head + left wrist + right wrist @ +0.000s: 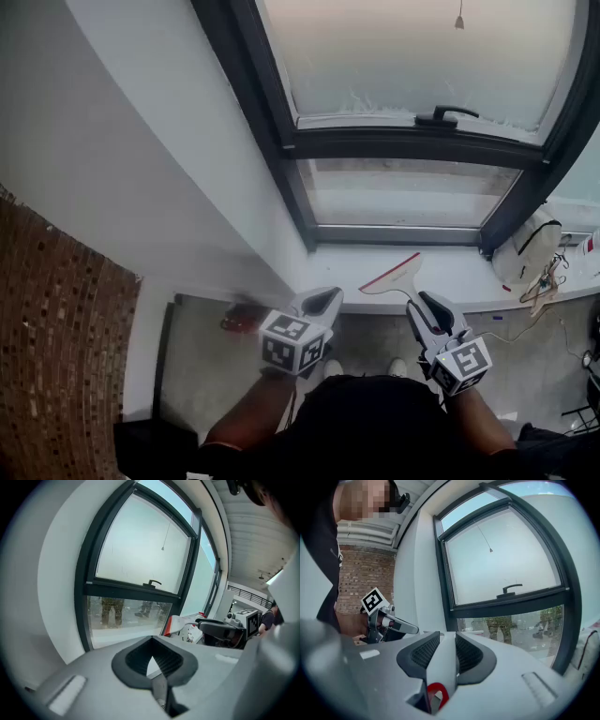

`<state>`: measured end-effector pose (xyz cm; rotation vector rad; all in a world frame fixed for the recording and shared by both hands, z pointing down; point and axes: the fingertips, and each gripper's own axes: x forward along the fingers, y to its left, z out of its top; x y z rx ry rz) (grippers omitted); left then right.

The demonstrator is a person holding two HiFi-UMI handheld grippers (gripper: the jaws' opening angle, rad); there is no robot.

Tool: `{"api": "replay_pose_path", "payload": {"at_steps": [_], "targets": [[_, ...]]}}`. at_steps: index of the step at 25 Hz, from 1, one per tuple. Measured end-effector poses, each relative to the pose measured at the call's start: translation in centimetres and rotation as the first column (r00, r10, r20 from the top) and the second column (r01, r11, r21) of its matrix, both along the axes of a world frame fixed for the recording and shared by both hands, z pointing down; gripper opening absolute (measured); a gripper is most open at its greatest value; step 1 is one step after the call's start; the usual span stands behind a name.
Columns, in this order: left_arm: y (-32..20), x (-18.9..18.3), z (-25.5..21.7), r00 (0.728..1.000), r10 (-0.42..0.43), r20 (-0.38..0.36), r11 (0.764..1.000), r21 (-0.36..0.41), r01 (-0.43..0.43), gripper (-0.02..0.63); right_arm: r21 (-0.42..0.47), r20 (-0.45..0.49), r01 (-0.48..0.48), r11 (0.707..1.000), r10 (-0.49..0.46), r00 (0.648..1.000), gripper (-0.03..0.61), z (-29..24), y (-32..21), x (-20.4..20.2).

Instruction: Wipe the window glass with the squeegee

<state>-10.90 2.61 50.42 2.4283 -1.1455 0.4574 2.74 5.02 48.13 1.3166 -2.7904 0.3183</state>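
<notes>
Where the pale wall curved round, a large window of frosted glass [422, 56] in a dark metal frame [281, 141] filled the top of the head view, its upper pane carrying a black lever handle [448, 115] and a clearer, narrower pane sitting beneath it. To the left stood a wall of small brown brick tiles [56, 328]. Below the lower pane ran a white window sill [469, 281], with a rounded white bag [527, 253] lying at its right end.

The left gripper [319, 302] hung just in front of the sill, near its left end. In the left gripper view its black ribbed pads [136, 660] met at the tips and nothing lay between them. The right gripper [424, 309] hovered beside it, the two apart. Its jaws were clenched on the white handle of the white plastic squeegee with a red blade edge [394, 275]; the handle [443, 667] ran straight up between the pads in the right gripper view. The squeegee's blade slanted over the sill below the lower pane, clear of the glass. Whether it touched the sill could not be told.
</notes>
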Motion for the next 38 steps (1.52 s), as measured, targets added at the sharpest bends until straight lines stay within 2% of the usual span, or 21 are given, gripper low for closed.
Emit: {"api": "replay_pose_path", "payload": {"at_steps": [10, 12, 16, 19, 28, 38], "targets": [[-0.1, -0.1, -0.6, 1.0, 0.014, -0.001, 1.0, 0.02, -0.014, 0.0, 0.007, 0.011, -0.02, 1.0, 0.02, 1.0, 0.13, -0.2, 0.1, 0.0], [0.0, -0.2, -0.5, 1.0, 0.018, 0.003, 1.0, 0.019, -0.018, 0.0, 0.023, 0.037, -0.012, 1.0, 0.011, 0.999, 0.131, -0.8, 0.4, -0.2], [0.1, -0.4, -0.3, 1.0, 0.02, 0.005, 1.0, 0.013, -0.02, 0.0, 0.012, 0.03, 0.026, 1.0, -0.026, 0.999, 0.133, -0.9, 0.8, -1.3], [0.3, -0.7, -0.2, 1.0, 0.022, 0.004, 1.0, 0.013, -0.022, 0.0, -0.001, 0.039, 0.016, 1.0, -0.016, 0.999, 0.133, -0.7, 0.8, -1.7], [0.2, -3.2, -0.2, 1.0, 0.015, -0.011, 1.0, 0.015, -0.014, 0.0, 0.008, 0.019, -0.012, 1.0, 0.012, 1.0, 0.133, -0.2, 0.1, -3.4], [-0.4, -6.6, 0.6, 0.997, 0.071, -0.009, 0.997, 0.007, -0.071, 0.0, 0.01, 0.002, -0.071, 0.997, 0.071, 0.997, 0.133, 0.1, -0.7, -7.9]]}}
